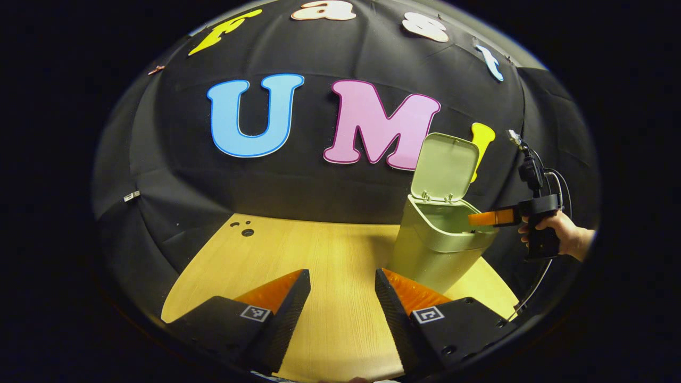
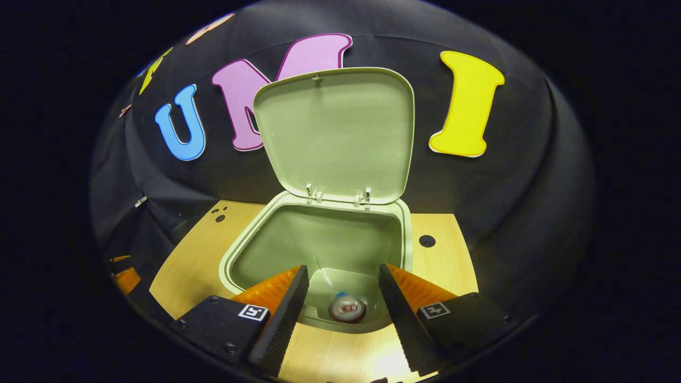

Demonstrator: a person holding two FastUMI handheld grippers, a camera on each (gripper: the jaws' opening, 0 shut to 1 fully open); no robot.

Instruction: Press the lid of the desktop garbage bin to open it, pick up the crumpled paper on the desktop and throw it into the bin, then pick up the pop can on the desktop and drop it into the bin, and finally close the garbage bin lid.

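A pale wood-grain worktop (image 1: 330, 250) sits against the black cloth wall. The right tongs (image 2: 340, 298) hang spread wide and empty over the mouth of the smooth green plastic bin (image 2: 250, 250), whose rounded lid (image 2: 335, 133) stands upright on its hinges, with the pop can (image 2: 347, 308) lying at the bottom. The left tongs (image 1: 342, 298) hover agape and empty above bare worktop, the bin to their right, where a hand (image 1: 564, 234) levels the other tool over its rim.
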